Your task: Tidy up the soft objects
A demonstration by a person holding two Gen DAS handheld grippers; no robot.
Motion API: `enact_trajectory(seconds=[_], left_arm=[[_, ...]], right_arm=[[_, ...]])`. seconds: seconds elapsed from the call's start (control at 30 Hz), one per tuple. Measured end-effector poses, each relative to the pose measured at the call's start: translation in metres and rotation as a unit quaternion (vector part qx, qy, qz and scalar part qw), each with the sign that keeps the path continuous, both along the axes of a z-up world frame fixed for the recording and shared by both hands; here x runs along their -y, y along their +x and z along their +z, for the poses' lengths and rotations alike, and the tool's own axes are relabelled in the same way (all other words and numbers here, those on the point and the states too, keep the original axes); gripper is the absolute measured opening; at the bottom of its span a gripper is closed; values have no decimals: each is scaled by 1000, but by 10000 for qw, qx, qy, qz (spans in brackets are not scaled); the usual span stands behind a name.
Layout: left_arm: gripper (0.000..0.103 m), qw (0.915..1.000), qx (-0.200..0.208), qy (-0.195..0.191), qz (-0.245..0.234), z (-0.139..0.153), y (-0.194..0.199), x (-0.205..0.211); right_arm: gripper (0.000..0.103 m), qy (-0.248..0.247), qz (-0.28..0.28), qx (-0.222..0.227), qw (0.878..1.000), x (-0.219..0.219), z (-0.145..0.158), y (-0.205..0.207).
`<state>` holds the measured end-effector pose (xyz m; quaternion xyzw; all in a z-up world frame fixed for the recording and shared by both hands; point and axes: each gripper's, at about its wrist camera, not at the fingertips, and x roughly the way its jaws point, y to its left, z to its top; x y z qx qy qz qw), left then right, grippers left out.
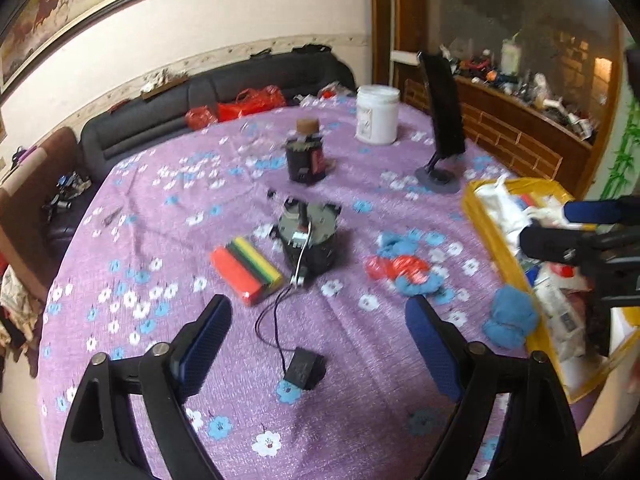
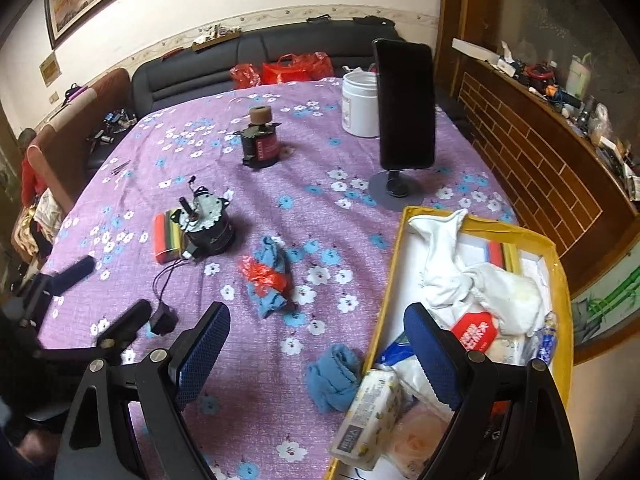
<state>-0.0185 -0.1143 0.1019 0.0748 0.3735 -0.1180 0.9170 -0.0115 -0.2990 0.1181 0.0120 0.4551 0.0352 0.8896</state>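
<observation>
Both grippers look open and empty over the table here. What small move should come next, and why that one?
Probably lower the right gripper onto the balled blue cloth beside the yellow box. That cloth lies on the purple tablecloth nearest the right gripper and next to the box, which already holds white cloths and tissue packs. The left gripper hangs open over the adapter cable, holding nothing.
</observation>
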Motion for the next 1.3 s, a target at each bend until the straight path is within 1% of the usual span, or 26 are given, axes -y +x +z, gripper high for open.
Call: enact_trajectory(seconds=[0.03, 0.1, 0.27, 0.37, 0.5, 0.53, 0.63, 0.77, 0.83, 0.93, 1.0, 1.13, 1.3], left_arm=[[103, 10000, -67, -54, -26, 4, 1, -2], [103, 9997, -217, -85, -124, 9, 4, -3], [103, 9998, -138, 121, -64, 29, 5, 3], [103, 9997, -21, 62, -219, 42, 2, 8], [103, 9987, 203, 336, -339, 58, -2, 24], [103, 9984, 259, 345, -360, 62, -3, 27], [103, 9978, 272, 265, -546, 73, -5, 37], [103, 9956, 271, 359, -824, 82, -9, 54], [103, 9931, 455, 576, -913, 85, -15, 66], [103, 9904, 644, 760, -959, 86, -24, 80], [103, 9893, 612, 862, -1005, 83, -26, 91], [103, 9883, 395, 1004, -1079, 74, -26, 108], [103, 9867, 248, 1013, -1244, 67, -26, 123]], right_arm=[[91, -16, -35, 9, 10000, 2, 1, -1], [91, -79, -131, 23, 9999, 7, 2, -2], [91, -165, -362, 57, 9992, 20, 4, -8], [91, -178, -476, 79, 9987, 28, 6, -12], [91, -199, -616, 127, 9978, 39, 9, -17], [91, -211, -653, 146, 9975, 41, 10, -19], [91, -212, -803, 157, 9964, 52, 11, -23], [91, -226, -971, 104, 9950, 63, 9, -28], [91, -241, -1081, 72, 9938, 70, 8, -31], [91, -214, -1270, -1, 9917, 81, 4, -35], [91, -186, -1388, -21, 9901, 88, 3, -37], [91, -177, -1526, -11, 9881, 99, 2, -44], [91, -138, -1666, -2, 9859, 112, 3, -50]])
